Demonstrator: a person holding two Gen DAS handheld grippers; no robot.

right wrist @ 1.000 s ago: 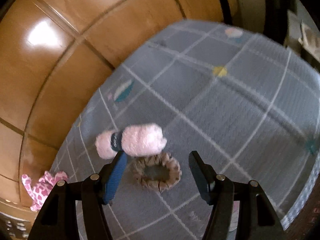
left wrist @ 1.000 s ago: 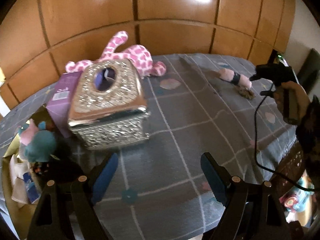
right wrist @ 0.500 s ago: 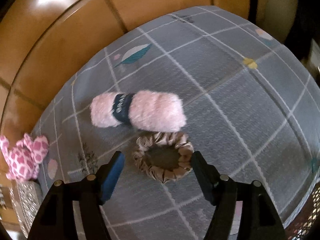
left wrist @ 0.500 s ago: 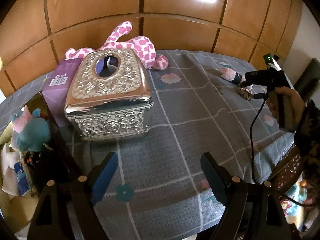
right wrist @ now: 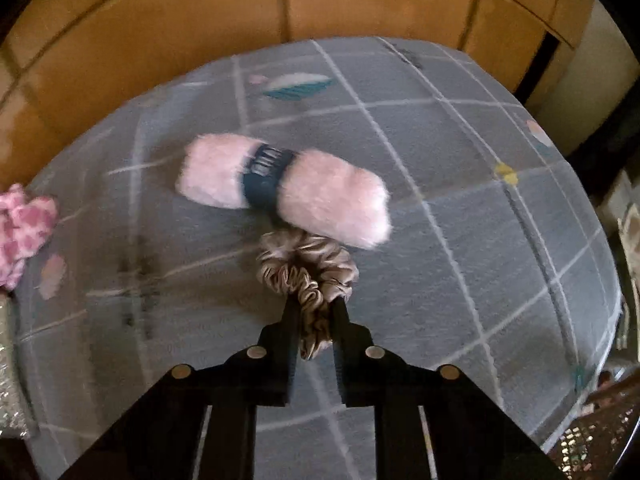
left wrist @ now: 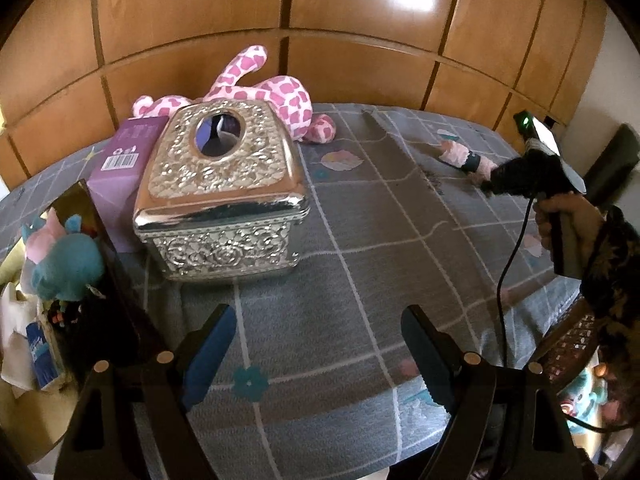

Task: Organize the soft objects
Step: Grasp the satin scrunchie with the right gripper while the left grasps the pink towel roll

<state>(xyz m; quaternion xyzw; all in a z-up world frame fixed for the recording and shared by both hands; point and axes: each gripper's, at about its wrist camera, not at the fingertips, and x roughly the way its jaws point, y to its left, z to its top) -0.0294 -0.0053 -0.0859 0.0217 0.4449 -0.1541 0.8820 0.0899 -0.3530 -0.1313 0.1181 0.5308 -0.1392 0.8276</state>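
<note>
My right gripper (right wrist: 314, 306) is shut on a beige satin scrunchie (right wrist: 308, 270) lying on the grey checked cloth, right in front of a fluffy pink roll with a dark band (right wrist: 280, 188). In the left wrist view the same roll (left wrist: 466, 158) lies at the far right, with the right gripper (left wrist: 494, 188) beside it. My left gripper (left wrist: 320, 344) is open and empty over the cloth's near edge. A pink spotted plush (left wrist: 276, 98) lies behind a silver tissue box (left wrist: 222, 200); the plush also shows at the left edge of the right wrist view (right wrist: 24, 232).
A purple carton (left wrist: 128, 160) stands left of the tissue box. A black box (left wrist: 92, 280) at the left edge holds a teal and pink plush (left wrist: 64, 260). Wooden panels (left wrist: 360, 40) rise behind the table (left wrist: 400, 220). A cable (left wrist: 508, 280) hangs from the right gripper.
My right gripper moved down onto the scrunchie and closed on it; it was open a moment ago. The left gripper's view shifted slightly, still open.
</note>
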